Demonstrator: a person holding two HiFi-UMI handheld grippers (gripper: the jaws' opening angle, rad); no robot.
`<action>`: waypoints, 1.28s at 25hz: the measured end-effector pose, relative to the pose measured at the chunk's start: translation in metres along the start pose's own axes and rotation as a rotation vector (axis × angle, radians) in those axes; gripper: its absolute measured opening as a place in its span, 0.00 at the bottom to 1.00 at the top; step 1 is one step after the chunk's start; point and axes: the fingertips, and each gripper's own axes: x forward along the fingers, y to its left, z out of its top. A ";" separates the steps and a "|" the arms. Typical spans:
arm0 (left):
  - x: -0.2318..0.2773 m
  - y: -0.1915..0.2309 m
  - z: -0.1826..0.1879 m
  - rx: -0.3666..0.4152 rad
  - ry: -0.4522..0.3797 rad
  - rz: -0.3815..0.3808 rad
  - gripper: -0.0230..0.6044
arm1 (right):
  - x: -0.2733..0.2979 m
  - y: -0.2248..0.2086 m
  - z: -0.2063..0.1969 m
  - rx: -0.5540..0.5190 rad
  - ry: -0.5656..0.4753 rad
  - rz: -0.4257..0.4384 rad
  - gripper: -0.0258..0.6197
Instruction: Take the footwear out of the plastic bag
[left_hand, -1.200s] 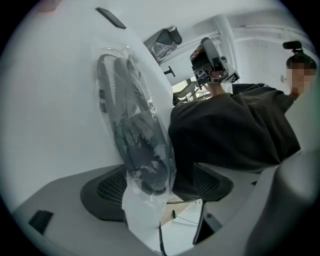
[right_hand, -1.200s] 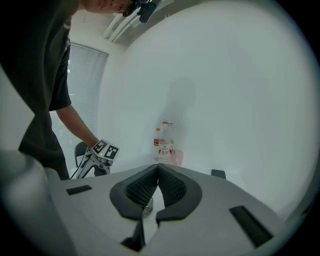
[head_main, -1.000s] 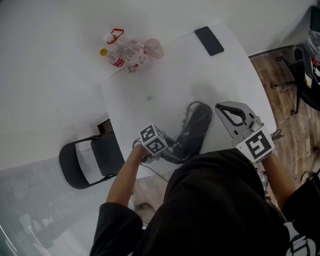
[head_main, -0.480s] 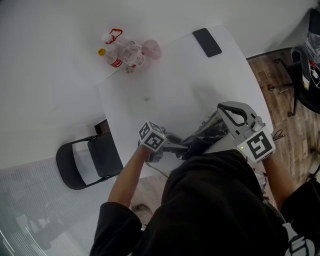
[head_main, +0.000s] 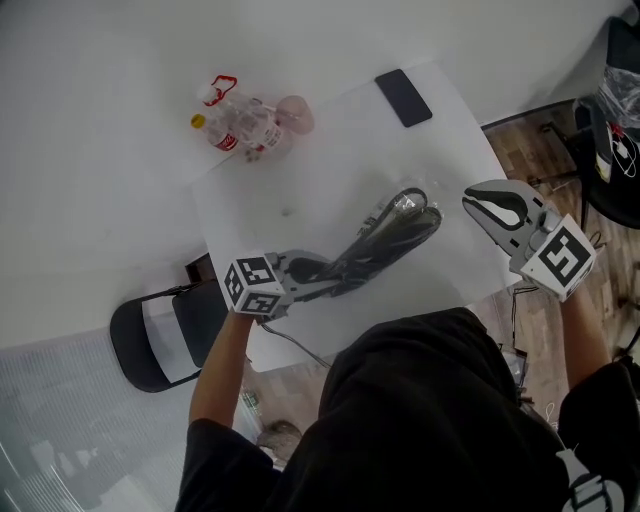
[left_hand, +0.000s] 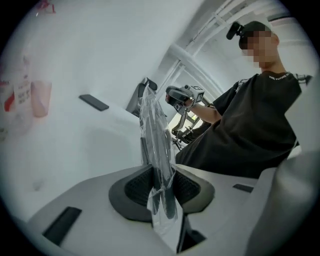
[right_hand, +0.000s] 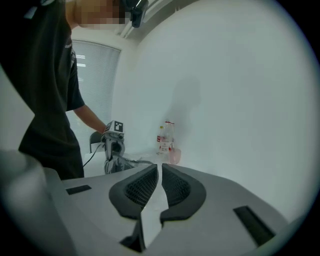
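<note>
A clear plastic bag (head_main: 352, 262) holding dark footwear (head_main: 400, 232) lies stretched across the white table (head_main: 330, 150). My left gripper (head_main: 312, 271) is at the bag's near-left end, its jaws closing with the bunched plastic pinched between the pads. In the left gripper view the bag (left_hand: 156, 145) rises from between the pads of that gripper (left_hand: 161, 189). My right gripper (head_main: 482, 201) hovers off the bag's right end, apart from it, shut with nothing in it. In its own view the right gripper (right_hand: 160, 182) has its pads together.
A black phone (head_main: 403, 97) lies at the table's far right corner. Plastic bottles (head_main: 235, 122) and a pink cup (head_main: 296, 115) stand at the far left edge. A black chair (head_main: 165, 335) sits left of the table, and another chair (head_main: 615, 150) stands on the wood floor at right.
The left jaws have closed on the bag's end and pulled it left, stretching the bag out. The right gripper has moved right and away from the bag.
</note>
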 end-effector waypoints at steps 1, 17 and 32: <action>-0.007 -0.001 0.005 0.028 -0.015 0.017 0.22 | -0.001 0.002 0.005 -0.025 0.009 0.033 0.07; -0.054 -0.043 0.048 0.284 -0.087 0.124 0.22 | 0.009 0.017 0.054 -0.533 0.121 0.174 0.24; -0.059 -0.039 0.059 0.345 -0.111 0.198 0.22 | 0.008 0.045 0.041 -0.526 0.190 0.373 0.34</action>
